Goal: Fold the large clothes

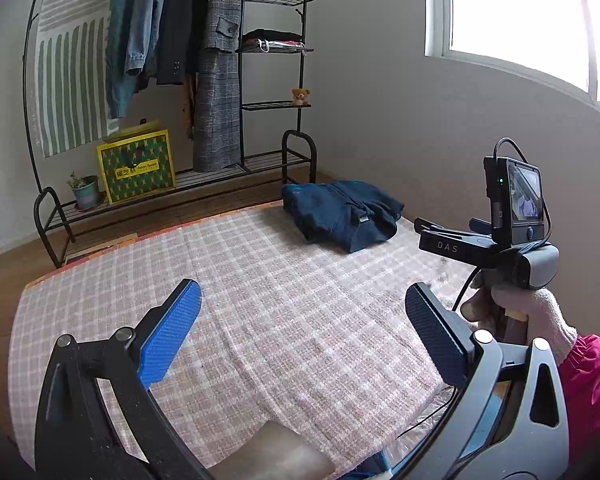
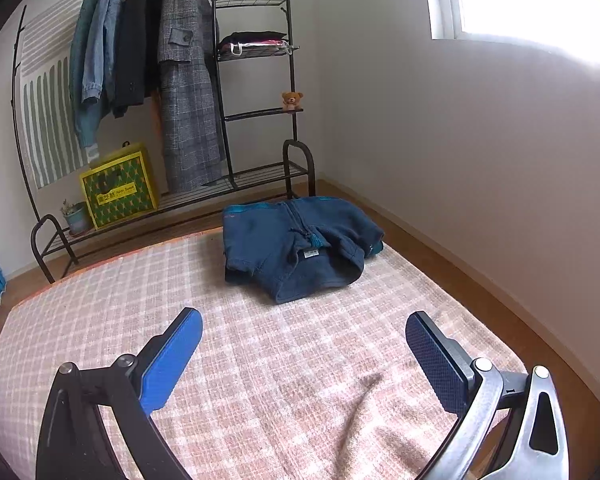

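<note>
A dark navy fleece garment with teal trim (image 2: 300,242), folded into a compact bundle with its collar label facing up, lies at the far end of a pink-and-white checked blanket (image 2: 260,360), toward the corner nearest the pale wall. Both tools hang above the near part of the blanket, well apart from the bundle and touching nothing.

The left gripper (image 1: 302,324) has its blue-padded fingers (image 1: 172,332) spread wide with only blanket between them. The right gripper (image 2: 304,350) also stands with its jaws wide apart and empty. In the left wrist view the right tool appears from the side, gripped by a hand in a cream knitted glove (image 1: 540,316) with a magenta sleeve (image 1: 592,384) behind it.

Beyond the blanket stands a black metal clothes rack (image 2: 256,80) hung with a grey plaid coat (image 2: 188,80) and denim jackets (image 2: 96,64); a yellow-and-green patterned box (image 2: 120,188) and a small potted plant (image 2: 76,216) sit on its lower shelf, and a small brown teddy bear (image 2: 292,101) on a side shelf.
</note>
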Motion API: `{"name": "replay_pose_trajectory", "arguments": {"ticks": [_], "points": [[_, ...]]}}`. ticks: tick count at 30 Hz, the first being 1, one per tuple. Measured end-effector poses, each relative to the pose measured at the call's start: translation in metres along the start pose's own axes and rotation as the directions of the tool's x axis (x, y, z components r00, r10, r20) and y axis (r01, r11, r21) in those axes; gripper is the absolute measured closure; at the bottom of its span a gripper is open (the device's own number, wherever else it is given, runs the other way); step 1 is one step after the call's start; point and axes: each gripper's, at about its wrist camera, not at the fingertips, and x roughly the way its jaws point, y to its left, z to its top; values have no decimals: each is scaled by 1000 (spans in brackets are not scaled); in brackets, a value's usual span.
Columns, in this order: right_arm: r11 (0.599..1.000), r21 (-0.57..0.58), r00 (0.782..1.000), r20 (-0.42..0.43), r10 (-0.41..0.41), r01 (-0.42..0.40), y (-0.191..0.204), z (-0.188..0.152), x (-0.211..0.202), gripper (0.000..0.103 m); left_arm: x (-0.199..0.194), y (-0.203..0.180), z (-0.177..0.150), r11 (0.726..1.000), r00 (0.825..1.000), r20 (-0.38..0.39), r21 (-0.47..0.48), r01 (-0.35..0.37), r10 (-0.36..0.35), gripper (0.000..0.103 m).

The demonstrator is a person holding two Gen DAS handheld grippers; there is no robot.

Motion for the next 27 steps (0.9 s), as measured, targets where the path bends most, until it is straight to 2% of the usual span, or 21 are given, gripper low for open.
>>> {"name": "replay_pose_trajectory", "arguments": {"ticks": [27], "points": [[1000,5,1000,-10,3,-3,2,-4,-2,0,-2,-7,1,1000,1000,-6,16,5,-5,0]]}}
